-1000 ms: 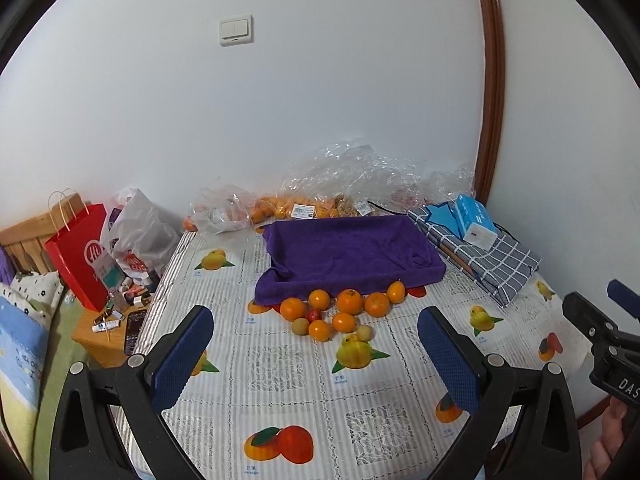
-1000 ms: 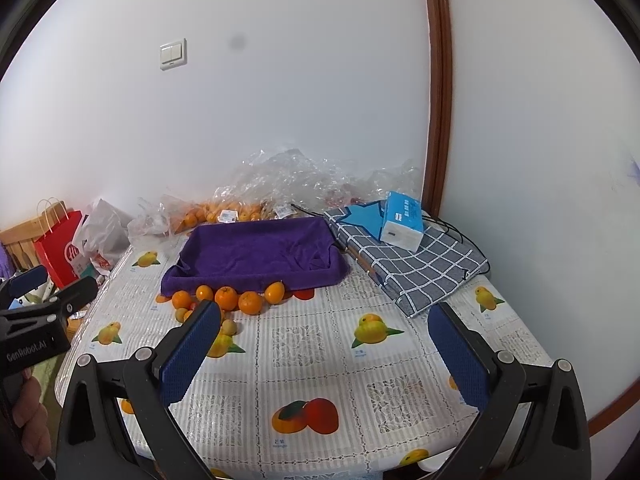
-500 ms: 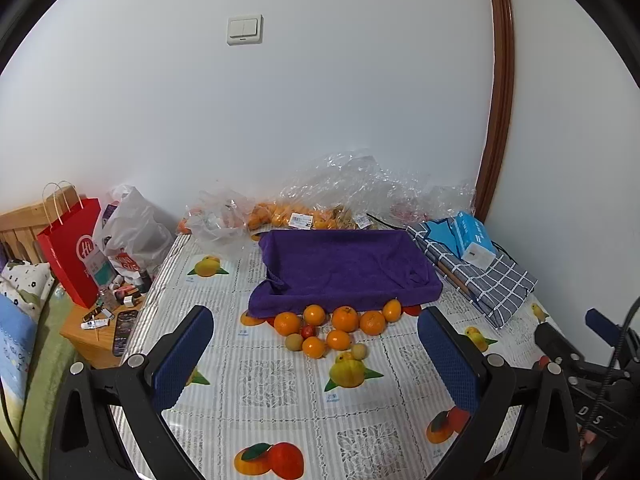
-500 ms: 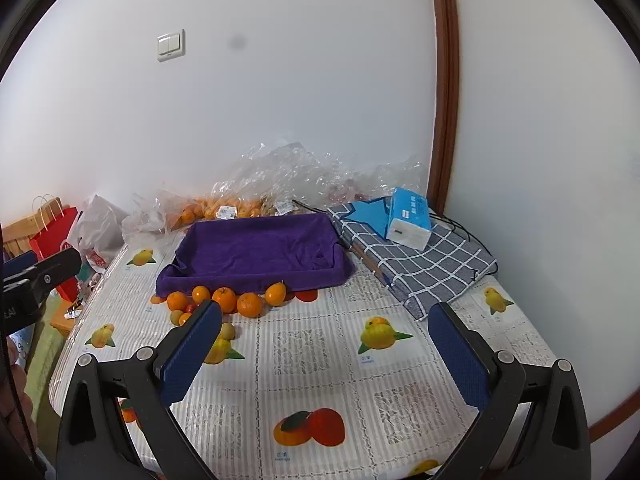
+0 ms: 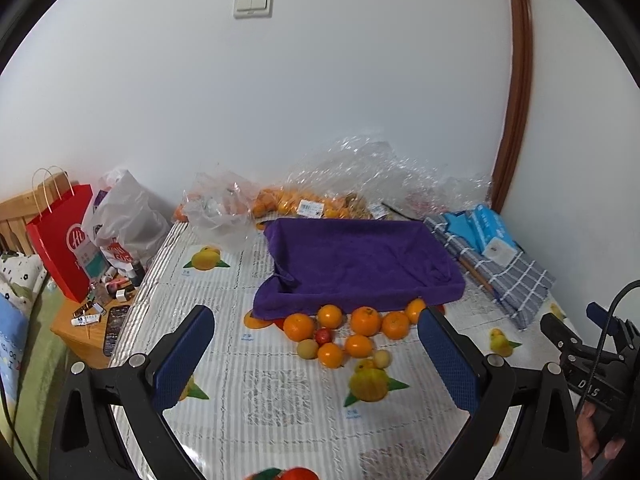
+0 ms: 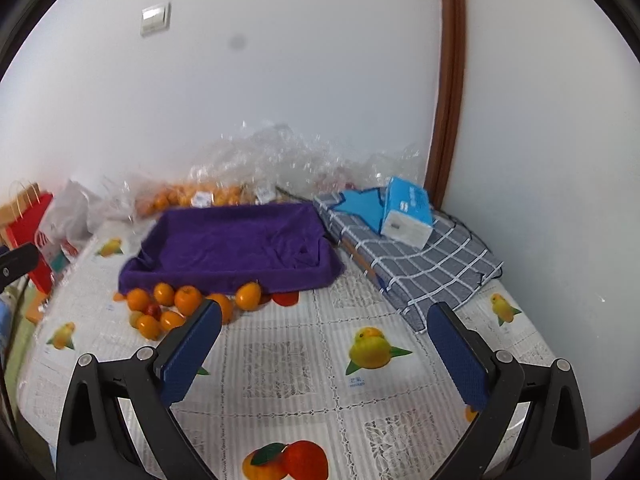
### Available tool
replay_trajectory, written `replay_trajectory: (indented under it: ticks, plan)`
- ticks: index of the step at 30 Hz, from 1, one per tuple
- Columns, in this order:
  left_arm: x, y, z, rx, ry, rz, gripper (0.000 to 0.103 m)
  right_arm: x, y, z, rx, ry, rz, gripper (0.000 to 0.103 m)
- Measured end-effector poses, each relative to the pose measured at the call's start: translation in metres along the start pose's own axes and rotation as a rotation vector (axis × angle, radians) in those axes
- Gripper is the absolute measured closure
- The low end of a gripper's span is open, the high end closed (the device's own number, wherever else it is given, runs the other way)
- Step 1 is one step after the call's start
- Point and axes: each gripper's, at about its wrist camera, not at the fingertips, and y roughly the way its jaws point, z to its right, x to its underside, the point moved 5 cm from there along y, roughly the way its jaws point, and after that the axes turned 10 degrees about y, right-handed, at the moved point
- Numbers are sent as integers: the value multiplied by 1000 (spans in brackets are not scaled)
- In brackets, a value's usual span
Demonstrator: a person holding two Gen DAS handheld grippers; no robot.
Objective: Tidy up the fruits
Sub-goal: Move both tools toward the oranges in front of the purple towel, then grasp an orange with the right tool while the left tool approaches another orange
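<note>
Several oranges (image 5: 365, 321) lie loose on the fruit-print tablecloth with a small red fruit (image 5: 323, 336) and pale round fruits (image 5: 307, 349). Just behind them stands a tray lined with a purple cloth (image 5: 360, 256), with nothing in it. My left gripper (image 5: 316, 356) hovers open in front of the pile, nothing between its blue pads. In the right wrist view the same oranges (image 6: 188, 300) sit at the left before the purple tray (image 6: 236, 240). My right gripper (image 6: 326, 354) is open over bare tablecloth, to the right of the fruit.
Clear plastic bags of oranges (image 5: 304, 204) lie against the wall behind the tray. A checked cloth bundle (image 6: 416, 264) with a blue tissue pack (image 6: 408, 212) fills the right corner. Left of the table are a red paper bag (image 5: 64, 248) and a cluttered stool (image 5: 96, 320).
Both grippers have come closer to the table and dipped lower, so the fruit and the tray look larger. The right view has tilted. Nothing on the table has moved.
</note>
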Motion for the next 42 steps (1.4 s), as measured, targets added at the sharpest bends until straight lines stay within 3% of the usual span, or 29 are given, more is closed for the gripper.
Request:
replay_trajectory:
  ticks: [7, 13, 18, 23, 29, 33, 35, 42]
  plan:
    - [17, 55, -24, 6, -22, -68, 4, 12, 55, -20, -54, -21, -91, 3]
    - [42, 100, -43, 22, -38, -138, 4, 24, 111, -36, -99, -7, -154, 27]
    - [57, 130, -51, 74, -64, -149, 8, 27, 154, -49, -153, 25, -223, 45]
    - [65, 151, -54, 99, -63, -127, 8, 25, 190, -59, -189, 79, -292, 50]
    - [70, 161, -58, 122, -82, -124, 8, 30, 216, -71, -214, 120, -367, 52]
    - [69, 158, -62, 111, -76, -100, 8, 36, 231, -72, -244, 172, -432, 68]
    - [69, 159, -64, 117, -84, -105, 8, 37, 233, -72, -278, 203, -455, 69]
    - [72, 160, -64, 141, -91, -111, 8, 35, 203, -54, -198, 106, -385, 69]
